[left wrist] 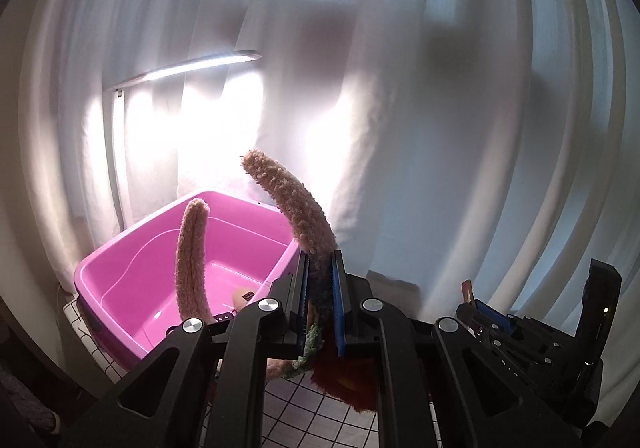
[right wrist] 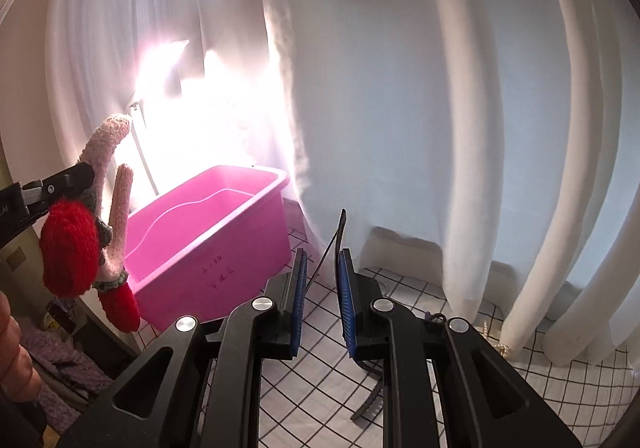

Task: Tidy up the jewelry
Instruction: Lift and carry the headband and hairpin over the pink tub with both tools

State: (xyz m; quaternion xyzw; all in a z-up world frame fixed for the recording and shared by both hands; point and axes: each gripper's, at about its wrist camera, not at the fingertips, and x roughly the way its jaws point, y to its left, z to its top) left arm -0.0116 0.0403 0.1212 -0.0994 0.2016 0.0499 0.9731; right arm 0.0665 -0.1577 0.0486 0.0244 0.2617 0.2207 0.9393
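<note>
My left gripper point(left wrist: 320, 288) is shut on a knitted headband point(left wrist: 296, 204) with two pink fuzzy prongs and red and green parts, held above and right of the pink plastic bin point(left wrist: 116, 268). The headband also shows in the right wrist view point(right wrist: 114, 204), left of the bin point(right wrist: 240, 248). My right gripper point(right wrist: 322, 280) is slightly apart, with a thin black headband point(right wrist: 341, 232) standing between the pads; whether it grips it is unclear. Small items point(left wrist: 242, 298) lie in the bin.
A lit desk lamp point(left wrist: 180, 70) stands behind the bin. White curtains point(right wrist: 400, 108) hang close behind the table. The table has a white grid cloth point(right wrist: 320, 388). A pearl string point(right wrist: 498, 344) lies near the curtain at the right.
</note>
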